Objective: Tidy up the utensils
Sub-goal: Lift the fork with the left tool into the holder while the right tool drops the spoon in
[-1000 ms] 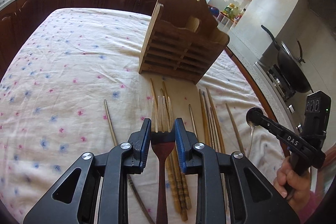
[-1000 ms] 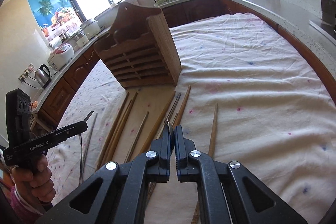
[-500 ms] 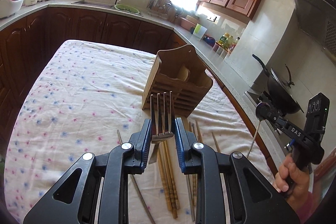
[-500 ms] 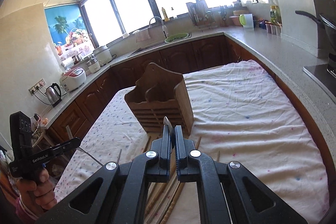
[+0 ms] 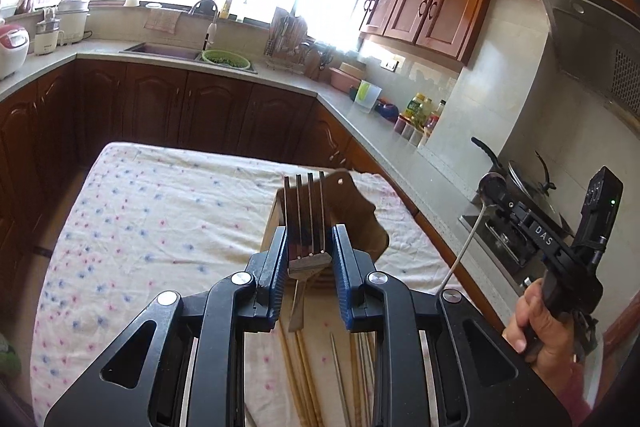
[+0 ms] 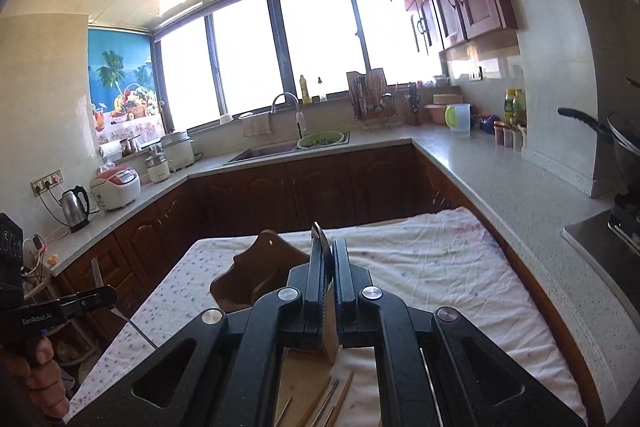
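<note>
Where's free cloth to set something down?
Left of the holder: the cloth is bare out to its left and far edges. Right of the holder it is bare too, up to the counter. Crowded: the near strip in front of the holder, full of chopsticks.

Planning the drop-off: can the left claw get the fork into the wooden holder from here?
Probably yes. The left claw grips the fork tines-forward, raised over the table, and the wooden holder stands right ahead with nothing between. The right claw, holding a spoon, is off to the side.
</note>
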